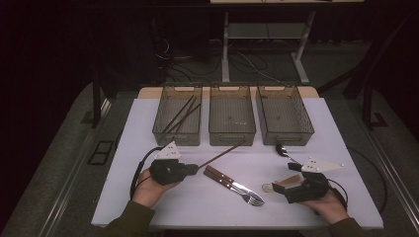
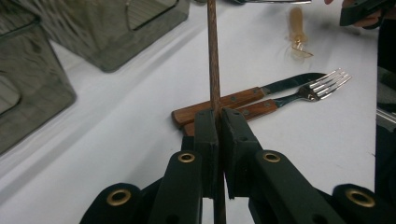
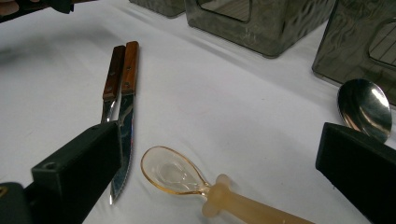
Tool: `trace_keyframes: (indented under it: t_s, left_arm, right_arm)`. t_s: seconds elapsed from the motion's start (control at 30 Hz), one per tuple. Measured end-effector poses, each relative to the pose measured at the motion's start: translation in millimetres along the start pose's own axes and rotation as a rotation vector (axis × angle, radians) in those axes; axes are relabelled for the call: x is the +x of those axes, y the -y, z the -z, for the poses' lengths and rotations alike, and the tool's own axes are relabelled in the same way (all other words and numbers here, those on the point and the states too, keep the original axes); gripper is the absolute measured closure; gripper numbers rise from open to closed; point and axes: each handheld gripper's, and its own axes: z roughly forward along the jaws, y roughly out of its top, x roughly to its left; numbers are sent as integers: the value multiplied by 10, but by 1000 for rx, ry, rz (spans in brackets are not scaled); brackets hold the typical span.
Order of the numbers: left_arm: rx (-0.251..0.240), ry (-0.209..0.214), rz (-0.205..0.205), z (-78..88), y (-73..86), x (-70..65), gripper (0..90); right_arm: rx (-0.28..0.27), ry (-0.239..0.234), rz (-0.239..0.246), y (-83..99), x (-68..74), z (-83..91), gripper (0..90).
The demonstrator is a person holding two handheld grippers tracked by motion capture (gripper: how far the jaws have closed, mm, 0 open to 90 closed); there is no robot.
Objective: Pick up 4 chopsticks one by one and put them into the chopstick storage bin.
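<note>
My left gripper (image 1: 193,168) (image 2: 219,116) is shut on one end of a dark wooden chopstick (image 1: 222,154) (image 2: 214,56). The stick slants away toward the middle bin (image 1: 231,132), lifted off the table. A wood-handled knife (image 1: 223,177) (image 2: 243,97) and fork (image 1: 247,196) (image 2: 322,86) lie side by side just right of it. My right gripper (image 1: 289,183) (image 3: 219,140) stands open and low over the table. An amber plastic spoon (image 1: 277,184) (image 3: 187,179) lies between its jaws, untouched. A metal spoon (image 1: 281,149) (image 3: 364,108) rests beyond it.
Three grey see-through bins stand in a row at the back of the white table (image 1: 148,197). The left bin (image 1: 177,133) holds a few dark chopsticks (image 1: 182,114); the right bin (image 1: 285,133) looks bare. Dark floor and cables lie past the table.
</note>
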Motion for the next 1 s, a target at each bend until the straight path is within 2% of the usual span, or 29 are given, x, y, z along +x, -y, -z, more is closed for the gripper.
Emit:
trace_keyframes:
  t_s: [0.53,0.7,0.9,1.0]
  left_arm:
    - [-42,-80,58,206,54,236,854]
    - [-46,-120,64,252,60,306,854]
    - [-53,-179,65,298,-10,420,854]
    - [-77,-198,81,322,-49,497,854]
  right_arm:
    - [3,0,3,1,3,-11,2]
    - [3,1,-1,3,5,-10,3]
    - [7,2,1,5,-3,-24,2]
    - [10,0,-1,6,2,-29,3]
